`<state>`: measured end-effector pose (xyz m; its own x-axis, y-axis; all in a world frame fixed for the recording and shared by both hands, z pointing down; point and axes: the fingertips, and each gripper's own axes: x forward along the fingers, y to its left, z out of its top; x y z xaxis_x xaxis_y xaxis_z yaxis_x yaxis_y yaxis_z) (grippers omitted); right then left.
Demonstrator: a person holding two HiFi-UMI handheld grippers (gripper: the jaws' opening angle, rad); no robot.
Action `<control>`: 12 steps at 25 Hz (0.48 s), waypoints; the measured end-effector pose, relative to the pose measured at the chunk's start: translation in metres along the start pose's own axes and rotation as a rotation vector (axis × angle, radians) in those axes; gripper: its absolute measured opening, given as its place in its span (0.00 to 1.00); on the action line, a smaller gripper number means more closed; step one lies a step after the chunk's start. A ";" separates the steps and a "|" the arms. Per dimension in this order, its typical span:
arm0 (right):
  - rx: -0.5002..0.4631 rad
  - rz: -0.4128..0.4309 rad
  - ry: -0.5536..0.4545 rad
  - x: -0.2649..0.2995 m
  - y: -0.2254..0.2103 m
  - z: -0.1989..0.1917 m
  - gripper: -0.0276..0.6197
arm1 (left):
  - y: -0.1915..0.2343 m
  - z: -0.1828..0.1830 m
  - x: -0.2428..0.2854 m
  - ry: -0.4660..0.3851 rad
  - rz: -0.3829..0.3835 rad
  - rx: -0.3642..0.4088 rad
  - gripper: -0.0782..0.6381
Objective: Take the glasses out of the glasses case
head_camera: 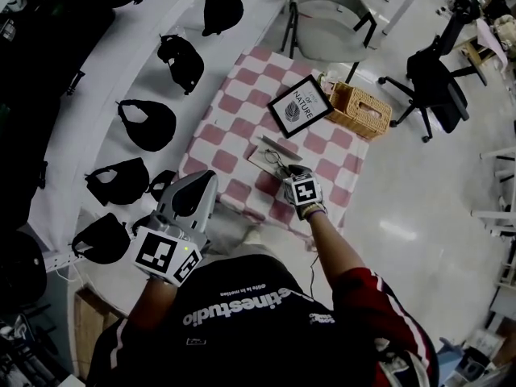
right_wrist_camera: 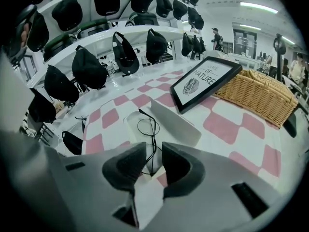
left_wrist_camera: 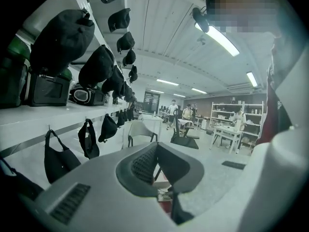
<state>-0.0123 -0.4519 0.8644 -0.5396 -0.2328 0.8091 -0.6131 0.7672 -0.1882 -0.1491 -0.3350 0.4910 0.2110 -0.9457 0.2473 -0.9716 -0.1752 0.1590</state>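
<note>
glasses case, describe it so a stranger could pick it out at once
On the pink-and-white checked table, look beside the black picture frame, on the person's side. The glasses case is the pale open shell there, the only thing with thin wire glasses lying in it.

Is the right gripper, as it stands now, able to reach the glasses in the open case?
Probably yes. The case lid is open, the glasses lie uncovered, and the right gripper has its jaws apart around their frame.
</note>
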 end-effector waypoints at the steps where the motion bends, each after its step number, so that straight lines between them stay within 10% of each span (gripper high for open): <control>1: 0.004 -0.004 0.009 0.001 -0.001 -0.001 0.21 | 0.000 -0.001 0.000 0.004 0.002 0.000 0.12; 12: -0.004 0.018 0.058 0.016 0.006 -0.001 0.15 | 0.008 -0.005 -0.009 0.013 0.036 -0.001 0.12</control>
<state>-0.0240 -0.4510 0.8766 -0.5164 -0.1840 0.8364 -0.6010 0.7736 -0.2009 -0.1578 -0.3264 0.4948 0.1769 -0.9478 0.2652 -0.9785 -0.1404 0.1510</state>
